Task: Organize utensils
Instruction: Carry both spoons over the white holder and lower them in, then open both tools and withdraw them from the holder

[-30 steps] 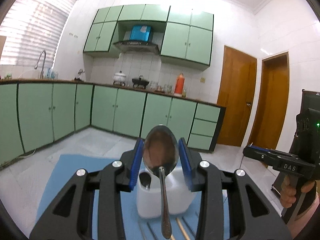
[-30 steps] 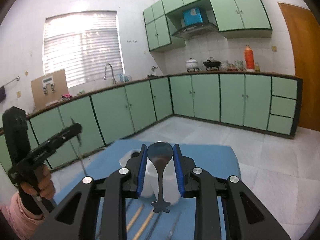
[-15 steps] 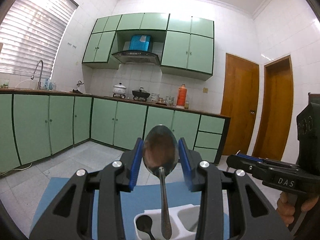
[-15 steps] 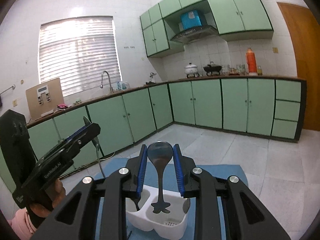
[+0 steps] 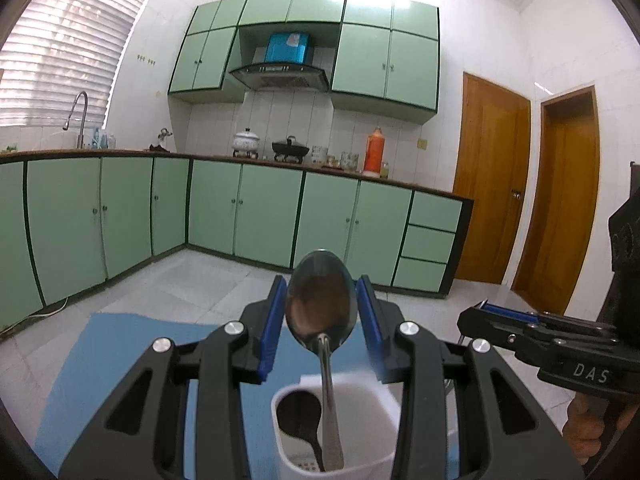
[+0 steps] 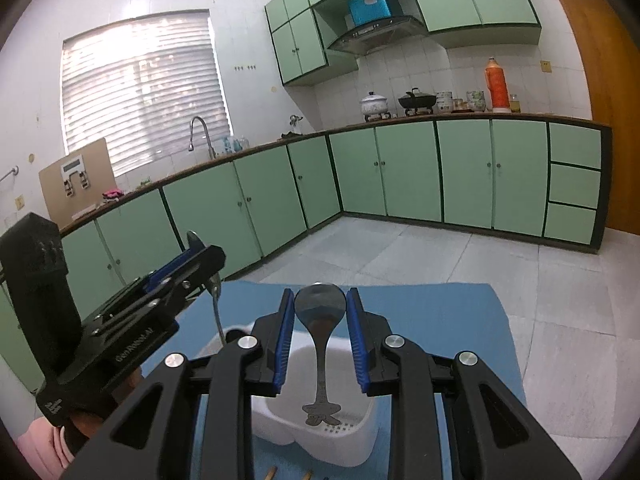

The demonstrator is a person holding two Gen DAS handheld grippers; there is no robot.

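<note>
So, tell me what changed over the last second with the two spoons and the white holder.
Both claws came forward over the white holder. The left claw lowered its spoon handle-first into a compartment beside a dark spoon already standing there. The right claw brought its spoon above the perforated compartment. Unchanged: each claw keeps gripping its spoon by the bowl; nothing released.
</note>
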